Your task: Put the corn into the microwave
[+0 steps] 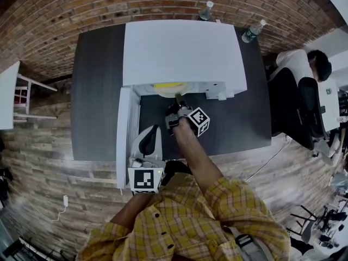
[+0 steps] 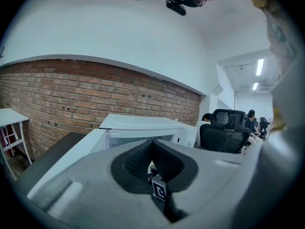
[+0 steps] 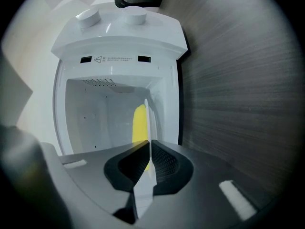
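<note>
A white microwave (image 1: 182,50) stands on the dark table (image 1: 95,91) with its door (image 1: 125,129) swung open to the left. My right gripper (image 1: 178,99) is at the cavity mouth, shut on the rim of a white plate (image 3: 149,123) that carries the yellow corn (image 3: 139,123). The plate reaches into the cavity, and in the head view the corn (image 1: 170,86) shows just under the microwave's top edge. My left gripper (image 1: 151,135) hovers beside the open door, its pads together with nothing between them. In the left gripper view the microwave (image 2: 138,123) lies ahead of it.
Two water bottles (image 1: 206,11) (image 1: 253,31) stand at the table's far edge. A person (image 1: 304,64) sits at the right by a black office chair (image 1: 293,107). A white side table (image 1: 8,91) stands at the left.
</note>
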`<state>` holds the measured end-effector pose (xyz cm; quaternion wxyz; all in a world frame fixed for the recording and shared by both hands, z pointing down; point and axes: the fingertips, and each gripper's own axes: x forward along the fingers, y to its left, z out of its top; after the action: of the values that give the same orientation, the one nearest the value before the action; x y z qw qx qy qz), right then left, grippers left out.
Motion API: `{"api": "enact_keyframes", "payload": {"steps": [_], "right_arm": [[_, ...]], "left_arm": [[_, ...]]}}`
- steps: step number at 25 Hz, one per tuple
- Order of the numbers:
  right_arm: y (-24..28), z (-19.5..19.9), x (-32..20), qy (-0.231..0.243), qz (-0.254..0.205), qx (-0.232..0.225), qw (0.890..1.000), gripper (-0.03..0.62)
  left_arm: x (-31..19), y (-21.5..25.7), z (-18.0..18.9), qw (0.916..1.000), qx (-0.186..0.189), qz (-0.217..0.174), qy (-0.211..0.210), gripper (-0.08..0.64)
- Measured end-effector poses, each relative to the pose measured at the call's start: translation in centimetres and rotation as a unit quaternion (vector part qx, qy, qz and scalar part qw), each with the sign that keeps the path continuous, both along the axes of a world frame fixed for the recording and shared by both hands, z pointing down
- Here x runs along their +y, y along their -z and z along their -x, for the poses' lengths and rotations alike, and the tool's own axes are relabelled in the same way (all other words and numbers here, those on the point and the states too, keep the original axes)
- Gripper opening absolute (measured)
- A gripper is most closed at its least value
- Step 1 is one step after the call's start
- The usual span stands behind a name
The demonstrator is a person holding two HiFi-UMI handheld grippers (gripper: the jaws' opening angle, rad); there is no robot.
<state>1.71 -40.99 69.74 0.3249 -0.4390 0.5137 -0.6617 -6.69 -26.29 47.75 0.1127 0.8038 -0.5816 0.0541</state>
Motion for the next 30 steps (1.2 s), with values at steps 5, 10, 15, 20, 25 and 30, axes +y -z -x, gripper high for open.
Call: {"api": "enact_keyframes", "payload": {"steps": [5,10,15,20,25,30], "right_arm": [[-0.4,-0.2,-0.7,-0.014,0.017,-0.007,1.000,0.018],[-0.7,0.5,-1.1,-0.024,0.030,-0.004,0.999,0.018],[-0.9,0.4,-1.3,-0.031,0.046,0.005,0.998,0.018],[-1.0,0.4,-1.4,-0.036,0.053,0.013,0.998,0.020],[-1.5,0.5,-1.3,-0.037,0.074,0.011,0.997,0.054],[-2.0,0.7,-1.1,-0.031,0.081,0.005,0.996,0.112]], "left_arm": [[-0.3,-0.7,-0.1,0.9999,0.006,0.011,0.002,0.000],[-0.3,-0.9,0.8,0.9998,0.005,0.019,0.008,0.000],[-0.4,-0.9,0.9,0.9997,0.007,0.020,0.014,0.000],[-0.4,-1.1,1.3,0.9995,0.011,0.024,0.019,0.000],[-0.3,-1.1,1.4,0.9993,0.013,0.025,0.022,0.000],[-0.2,-1.0,1.6,0.9993,0.014,0.025,0.023,0.000]]}}
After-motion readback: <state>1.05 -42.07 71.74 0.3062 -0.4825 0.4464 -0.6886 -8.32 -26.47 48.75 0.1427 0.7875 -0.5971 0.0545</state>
